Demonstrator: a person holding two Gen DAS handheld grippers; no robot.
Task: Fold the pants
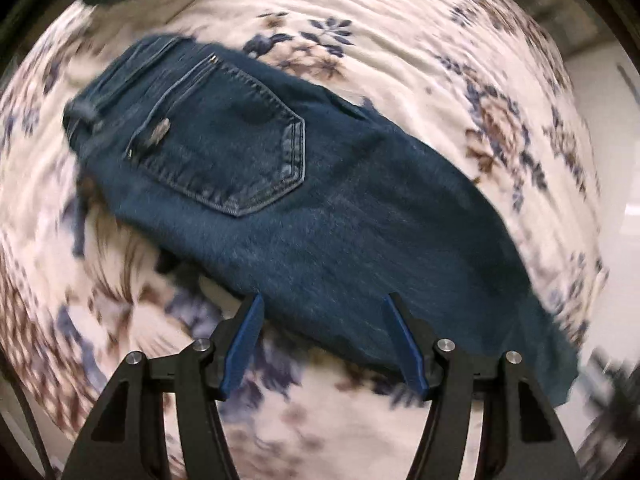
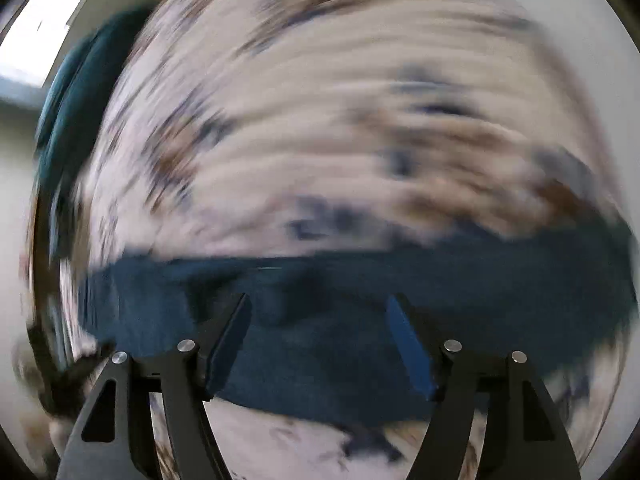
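Denim first: your folded dark blue jeans (image 1: 320,208) lie flat on the cream bedspread with blue and brown flowers (image 1: 400,32), back pocket (image 1: 224,140) up. Your left gripper (image 1: 322,304) hangs above their near edge, jaws parted, gripping nothing. Your right gripper (image 2: 318,304), blurred, also stands open and empty over the jeans (image 2: 320,360).

No words, numbers or signs can be read: the small tab on the jeans (image 1: 280,184) pocket ahead of the jaws is too blurred.
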